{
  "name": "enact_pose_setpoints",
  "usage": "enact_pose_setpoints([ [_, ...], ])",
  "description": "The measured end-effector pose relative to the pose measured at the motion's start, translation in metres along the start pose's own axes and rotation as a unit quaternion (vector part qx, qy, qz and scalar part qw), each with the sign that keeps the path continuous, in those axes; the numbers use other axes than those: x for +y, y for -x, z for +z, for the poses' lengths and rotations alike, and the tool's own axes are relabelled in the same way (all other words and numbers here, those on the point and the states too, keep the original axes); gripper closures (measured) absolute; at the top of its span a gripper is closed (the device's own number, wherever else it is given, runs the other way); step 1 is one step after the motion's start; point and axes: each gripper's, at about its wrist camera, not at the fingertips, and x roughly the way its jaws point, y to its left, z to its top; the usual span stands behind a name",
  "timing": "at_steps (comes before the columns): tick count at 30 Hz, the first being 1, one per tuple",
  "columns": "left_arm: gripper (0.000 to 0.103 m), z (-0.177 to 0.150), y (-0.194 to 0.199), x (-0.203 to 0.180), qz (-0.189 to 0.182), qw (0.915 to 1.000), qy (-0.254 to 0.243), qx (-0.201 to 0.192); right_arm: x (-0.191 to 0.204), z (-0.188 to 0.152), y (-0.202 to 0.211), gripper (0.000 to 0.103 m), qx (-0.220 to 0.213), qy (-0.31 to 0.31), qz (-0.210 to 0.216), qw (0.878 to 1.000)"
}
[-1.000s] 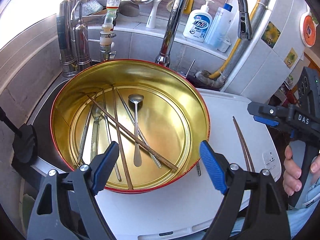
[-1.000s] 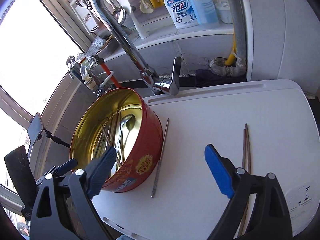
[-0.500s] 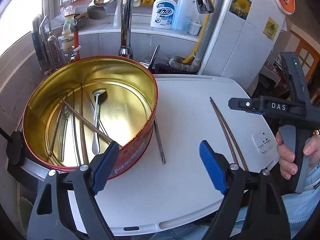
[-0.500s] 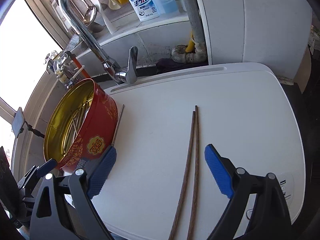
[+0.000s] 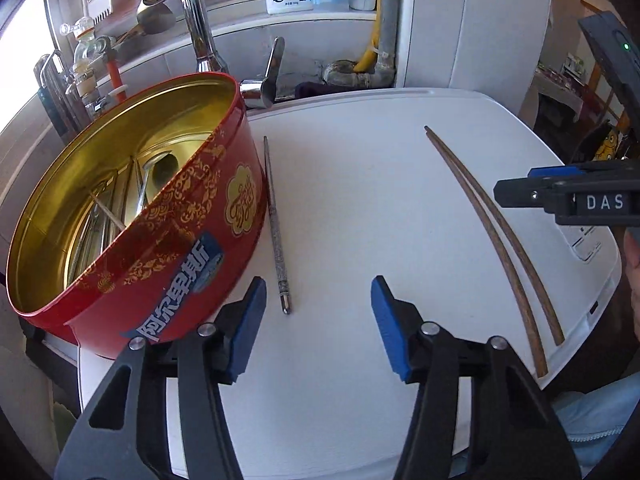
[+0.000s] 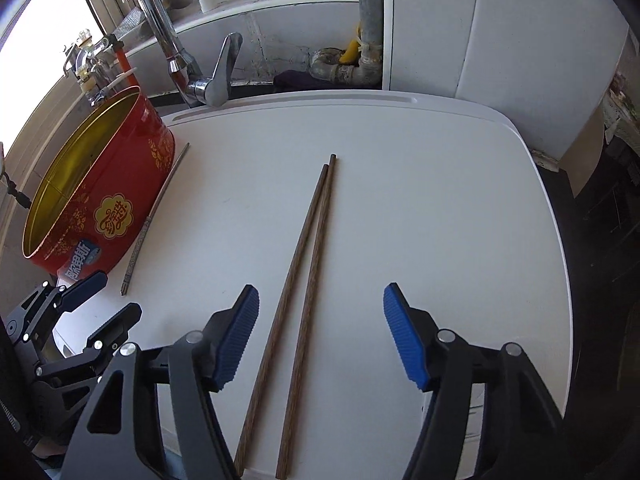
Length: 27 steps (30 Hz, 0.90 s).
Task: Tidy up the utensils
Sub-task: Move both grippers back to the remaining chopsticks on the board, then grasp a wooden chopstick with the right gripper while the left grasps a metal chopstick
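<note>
Both your grippers swung right off the red tin (image 5: 132,216) | left gripper (image 5: 316,328) spread, by metal chopstick (image 5: 276,228) | right gripper (image 6: 320,336) spread over wooden chopsticks (image 6: 308,264) on white board (image 6: 440,200)

A white board (image 6: 400,200) carries a red tin (image 6: 104,208) at its left edge, one metal chopstick (image 6: 154,216) just beside the tin, and two wooden chopsticks (image 6: 304,280) side by side.

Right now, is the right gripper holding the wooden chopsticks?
No. The right gripper is open, and the wooden chopsticks lie flat on the white board between its fingers.
</note>
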Motion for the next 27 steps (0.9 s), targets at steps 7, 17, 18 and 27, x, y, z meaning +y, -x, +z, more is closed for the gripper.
enact_pose_setpoints([
  [7, 0.051, 0.001, -0.011, 0.003, 0.028, 0.9995, 0.014, -0.007, 0.001, -0.012, -0.007, 0.055, 0.015, 0.016, -0.022, 1.000],
  [17, 0.064, 0.006, -0.022, 0.011, 0.014, 0.9990, 0.042, -0.010, 0.007, -0.021, -0.009, 0.065, 0.025, 0.028, -0.039, 0.999],
  [18, 0.072, 0.008, -0.022, 0.012, 0.001, 0.9988, 0.048, -0.008, 0.008, -0.024, -0.009, 0.067, 0.021, 0.029, -0.043, 0.998],
  [27, 0.098, 0.011, -0.024, 0.014, -0.007, 0.9975, 0.070, -0.008, 0.002, -0.027, -0.005, 0.096, 0.017, 0.013, -0.038, 0.999],
])
